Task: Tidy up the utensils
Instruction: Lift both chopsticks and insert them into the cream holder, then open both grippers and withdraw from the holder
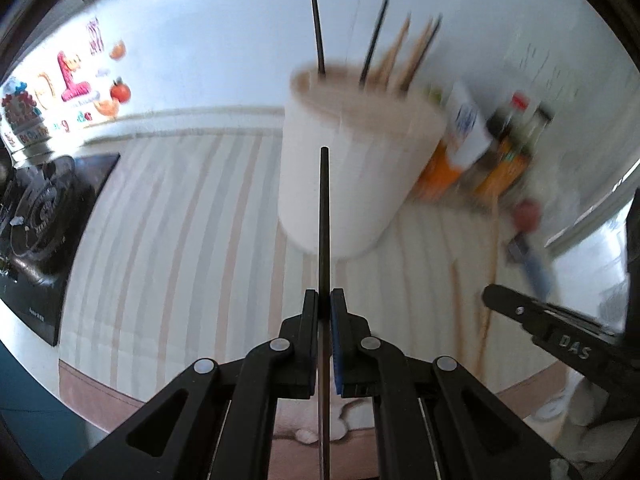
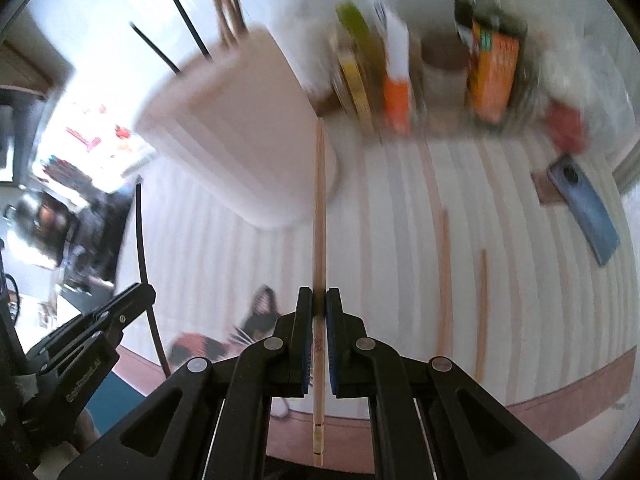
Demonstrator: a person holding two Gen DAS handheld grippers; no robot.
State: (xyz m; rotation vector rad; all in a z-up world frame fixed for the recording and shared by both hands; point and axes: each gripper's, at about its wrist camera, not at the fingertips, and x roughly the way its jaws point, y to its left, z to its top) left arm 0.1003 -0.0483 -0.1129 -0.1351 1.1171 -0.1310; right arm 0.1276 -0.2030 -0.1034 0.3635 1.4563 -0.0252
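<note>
My left gripper is shut on a black chopstick that points forward at the white utensil holder. The holder has several black and wooden chopsticks standing in it. My right gripper is shut on a wooden chopstick, which points at the same holder, above the striped cloth. In the right wrist view the left gripper shows at lower left with its black chopstick. Two wooden chopsticks lie on the cloth at the right.
Sauce bottles and packets stand along the back wall. A blue phone lies at the right on the cloth. A black gas stove is at the left. The table's front edge is near.
</note>
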